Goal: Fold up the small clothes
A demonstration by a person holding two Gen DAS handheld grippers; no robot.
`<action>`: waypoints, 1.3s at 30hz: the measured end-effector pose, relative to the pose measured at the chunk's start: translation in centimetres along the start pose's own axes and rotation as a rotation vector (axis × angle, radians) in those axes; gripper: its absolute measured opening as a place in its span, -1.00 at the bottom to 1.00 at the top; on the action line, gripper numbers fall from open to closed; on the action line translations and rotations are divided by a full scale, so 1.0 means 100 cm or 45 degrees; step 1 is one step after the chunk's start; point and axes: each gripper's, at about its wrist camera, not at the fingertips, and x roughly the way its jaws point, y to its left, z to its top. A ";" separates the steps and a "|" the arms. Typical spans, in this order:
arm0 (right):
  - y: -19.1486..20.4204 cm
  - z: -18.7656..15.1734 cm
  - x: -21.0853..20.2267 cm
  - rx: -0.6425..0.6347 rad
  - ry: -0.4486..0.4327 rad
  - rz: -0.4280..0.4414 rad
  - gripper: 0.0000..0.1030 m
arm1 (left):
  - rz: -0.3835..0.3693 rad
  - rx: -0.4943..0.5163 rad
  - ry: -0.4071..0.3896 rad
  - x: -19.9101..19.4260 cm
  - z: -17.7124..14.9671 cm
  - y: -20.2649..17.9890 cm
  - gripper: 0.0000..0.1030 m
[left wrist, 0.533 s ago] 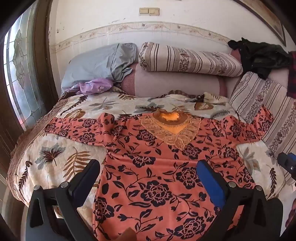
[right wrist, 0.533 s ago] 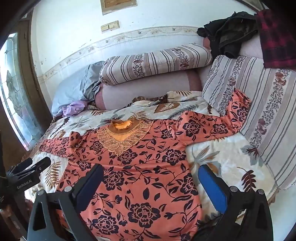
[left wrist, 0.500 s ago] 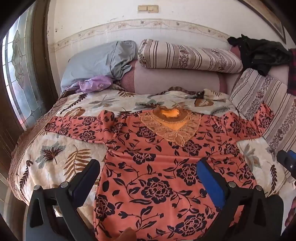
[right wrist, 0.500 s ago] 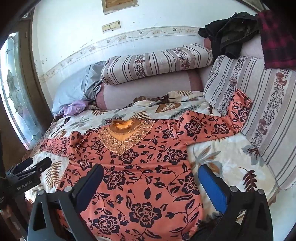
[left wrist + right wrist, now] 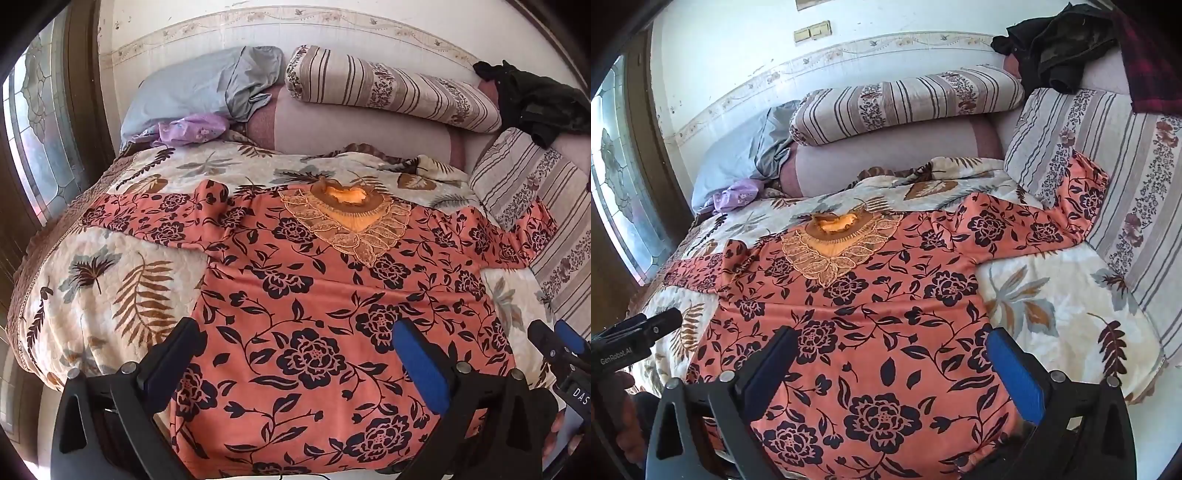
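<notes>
An orange dress with dark flowers and a lace neckline lies spread flat on the bed, sleeves out to both sides; it also shows in the right wrist view. My left gripper is open and empty above the dress's lower left part. My right gripper is open and empty above its lower right part. The right gripper's tip shows at the right edge of the left wrist view, and the left gripper's tip shows at the left edge of the right wrist view.
A leaf-print bedspread covers the bed. Striped bolsters and a grey pillow line the head. A striped cushion stands along the right side, dark clothes on top. A stained-glass window is at left.
Both grippers have moved a little forward and lower over the dress. The dress lies as before.
</notes>
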 end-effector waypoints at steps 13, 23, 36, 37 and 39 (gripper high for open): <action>0.002 0.014 0.043 -0.084 -0.030 -0.058 1.00 | -0.030 0.025 0.023 0.041 -0.003 -0.006 1.00; -0.004 0.000 0.094 -0.088 -0.012 -0.082 1.00 | 0.031 0.144 -0.067 0.092 -0.005 -0.004 1.00; -0.003 -0.001 0.104 -0.075 -0.057 -0.113 1.00 | -0.010 0.071 -0.113 0.108 -0.011 0.010 1.00; -0.002 -0.002 0.104 -0.084 -0.062 -0.119 1.00 | -0.011 0.063 -0.115 0.108 -0.011 0.011 1.00; 0.000 -0.003 0.103 -0.101 -0.068 -0.130 1.00 | -0.005 0.048 -0.122 0.108 -0.010 0.013 1.00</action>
